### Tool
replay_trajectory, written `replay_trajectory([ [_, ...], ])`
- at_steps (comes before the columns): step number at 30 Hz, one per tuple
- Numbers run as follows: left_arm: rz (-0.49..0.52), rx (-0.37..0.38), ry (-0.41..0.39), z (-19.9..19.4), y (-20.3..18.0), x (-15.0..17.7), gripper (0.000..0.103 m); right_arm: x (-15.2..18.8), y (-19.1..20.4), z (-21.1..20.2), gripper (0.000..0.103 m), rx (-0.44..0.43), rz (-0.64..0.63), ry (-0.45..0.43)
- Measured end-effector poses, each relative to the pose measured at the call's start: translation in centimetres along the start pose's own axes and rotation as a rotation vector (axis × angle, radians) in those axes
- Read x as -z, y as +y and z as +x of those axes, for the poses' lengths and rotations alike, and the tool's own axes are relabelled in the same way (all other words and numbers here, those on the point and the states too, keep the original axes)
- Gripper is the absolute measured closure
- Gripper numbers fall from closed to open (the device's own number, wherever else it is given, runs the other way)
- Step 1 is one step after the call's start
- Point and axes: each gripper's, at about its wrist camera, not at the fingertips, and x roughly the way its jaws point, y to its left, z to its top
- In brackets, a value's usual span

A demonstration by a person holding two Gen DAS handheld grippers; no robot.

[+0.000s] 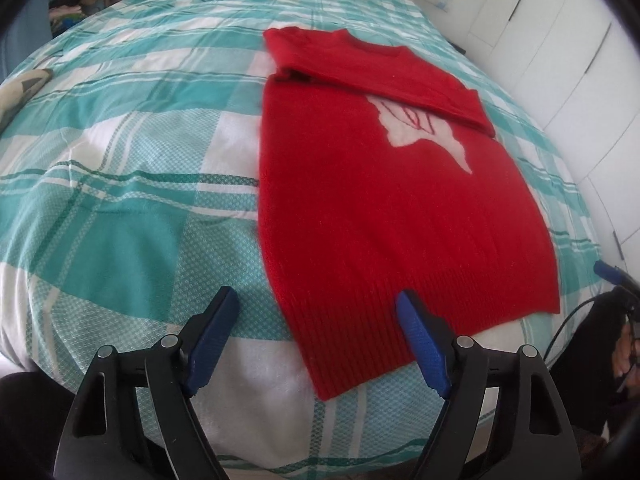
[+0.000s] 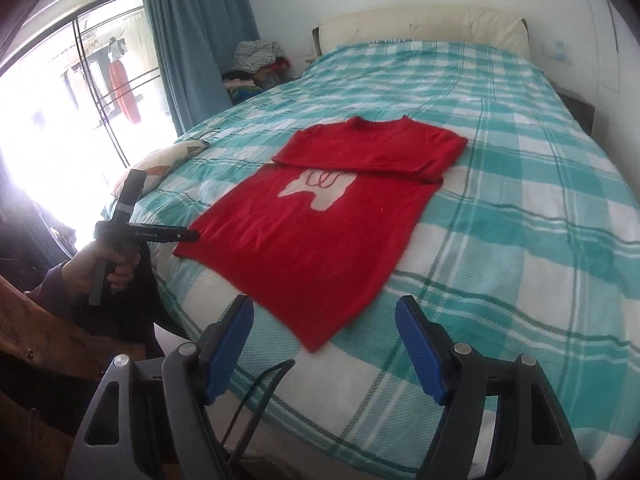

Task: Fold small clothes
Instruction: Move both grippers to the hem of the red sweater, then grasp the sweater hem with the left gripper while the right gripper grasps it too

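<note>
A small red sweater point(image 1: 380, 208) with a white motif lies flat on the bed, its sleeves folded across the chest. It also shows in the right wrist view point(image 2: 320, 232). My left gripper point(image 1: 316, 300) is open and empty, hovering just before the sweater's ribbed hem, near its left corner. In the right wrist view the left gripper point(image 2: 160, 236) is seen from the side at the bed's edge. My right gripper point(image 2: 324, 308) is open and empty, just short of the hem's near corner.
The bed has a teal and white checked cover point(image 1: 120, 160). A patterned cushion point(image 2: 168, 160) lies at its window side. White wardrobe doors point(image 1: 560, 40) stand to the right. A pile of clothes point(image 2: 256, 64) sits by the curtain point(image 2: 192, 40).
</note>
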Motion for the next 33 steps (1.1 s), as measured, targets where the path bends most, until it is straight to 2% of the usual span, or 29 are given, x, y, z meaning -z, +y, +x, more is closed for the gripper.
replay_trajectory([
  [3,-0.02,0.016,0.002,-0.2,0.4,0.4,0.029,0.9,-1.8,3.8,0.038,-0.026,0.131,0.066],
  [5,-0.027,0.02,0.005,-0.3,0.5,0.6,0.033,1.5,-2.9,4.9,0.042,-0.042,0.2,0.075],
  [7,-0.033,0.035,0.011,-0.3,0.7,0.7,0.041,1.5,-4.1,5.3,0.044,-0.051,0.266,0.058],
  [10,-0.048,0.064,0.026,-0.1,0.9,0.5,0.05,0.8,-6.0,4.4,0.044,-0.08,0.375,-0.025],
  [12,-0.053,0.074,0.044,0.2,0.9,0.5,0.053,0.3,-6.7,4.7,0.045,-0.093,0.404,-0.003],
  [16,-0.03,0.068,0.073,0.6,0.6,0.4,0.055,0.7,-7.7,7.2,0.063,-0.182,0.484,0.135],
  [20,-0.038,0.096,0.101,1.0,0.5,0.1,0.063,1.4,-9.5,8.7,0.067,-0.328,0.665,0.134],
  [23,-0.035,0.122,0.126,1.1,0.6,0.2,0.074,1.6,-9.0,10.1,0.068,-0.396,0.69,0.211],
  [26,-0.049,0.148,0.147,1.3,0.9,0.3,0.087,2.0,-8.2,10.5,0.072,-0.385,0.669,0.264],
  [27,-0.069,0.172,0.152,1.3,1.2,0.3,0.097,2.1,-8.2,10.5,0.073,-0.384,0.67,0.267],
  [29,-0.117,0.216,0.149,1.2,1.8,0.2,0.1,2.3,-8.6,10.5,0.082,-0.392,0.692,0.253],
  [31,-0.156,0.259,0.122,0.8,2.4,-0.1,0.1,2.1,-9.0,10.2,0.091,-0.433,0.714,0.2],
  [33,-0.184,0.296,0.1,0.3,2.8,-0.4,0.1,1.7,-9.5,9.8,0.091,-0.467,0.737,0.15],
])
